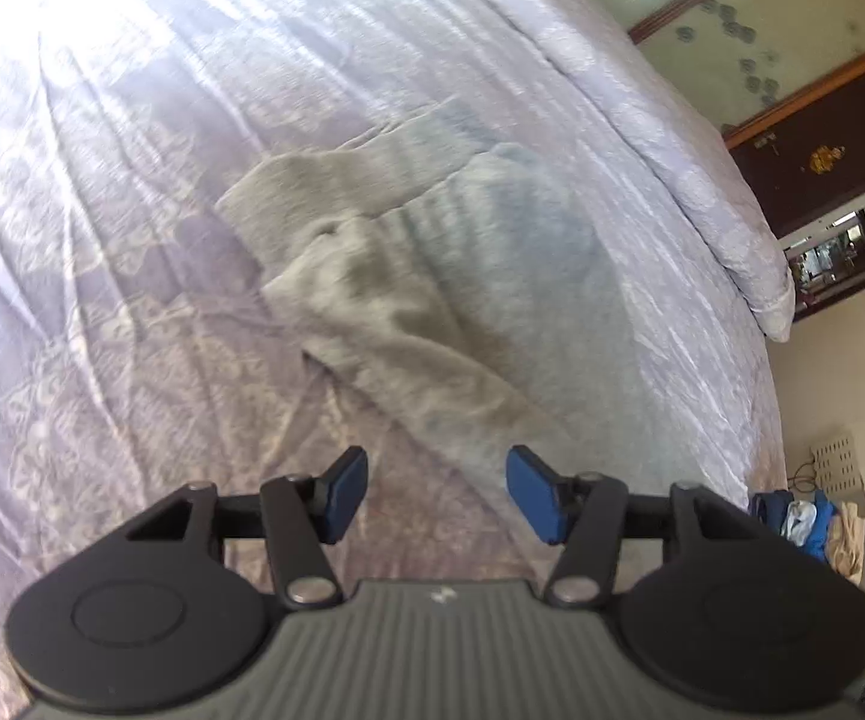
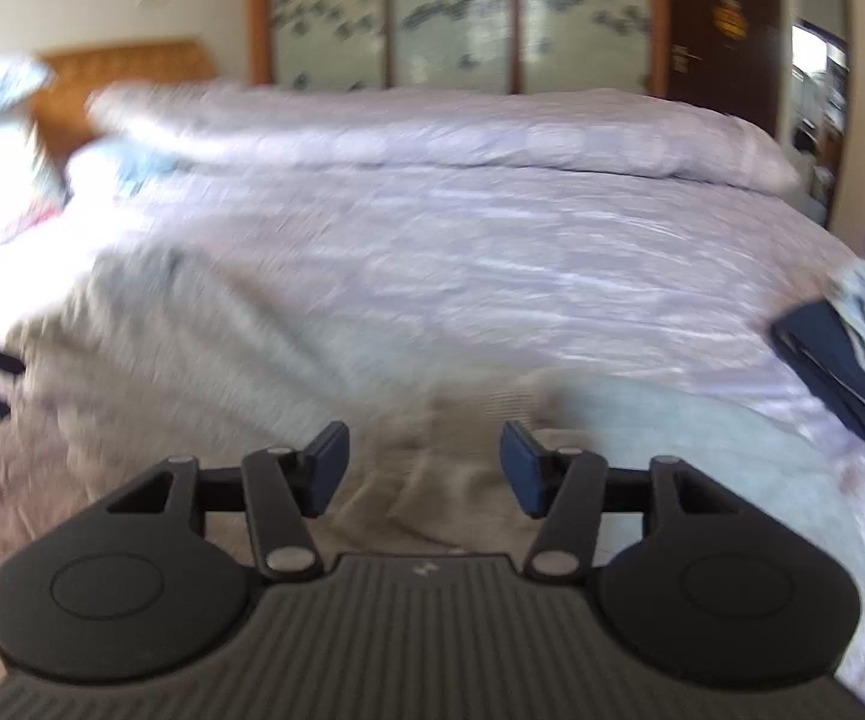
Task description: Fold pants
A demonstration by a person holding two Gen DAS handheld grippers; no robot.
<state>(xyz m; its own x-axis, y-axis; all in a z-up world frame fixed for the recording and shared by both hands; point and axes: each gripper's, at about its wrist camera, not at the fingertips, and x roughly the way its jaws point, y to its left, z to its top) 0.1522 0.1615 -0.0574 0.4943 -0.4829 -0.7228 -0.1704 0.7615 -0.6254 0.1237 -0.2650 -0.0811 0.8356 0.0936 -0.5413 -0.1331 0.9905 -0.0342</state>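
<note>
Left wrist view looks down on a pair of soft grey fleece pants [image 1: 408, 276] lying rumpled on a bed covered with a shiny lavender patterned quilt [image 1: 102, 240]. The cloth is bunched, with one part lapped loosely over another and a paler, bluish-grey stretch towards the bed's edge; no clean, squared fold shows. The left gripper [image 1: 437, 495], with blue pads on black fingers, hovers just short of the pants' near end, its jaws wide apart and holding nothing.

In the right wrist view, which is blurred, the right gripper [image 2: 425, 468] is likewise spread wide and empty, poised over a ridge of the same grey pants [image 2: 204, 348], which run off to the left across the quilt. A dark blue garment [image 2: 840, 348] lies at the bed's right side.

By my reading, the task is at an early stage: the pants look neither flattened nor neatly folded. Straightening the legs, laying them together and folding them over seem still to be done.
</note>
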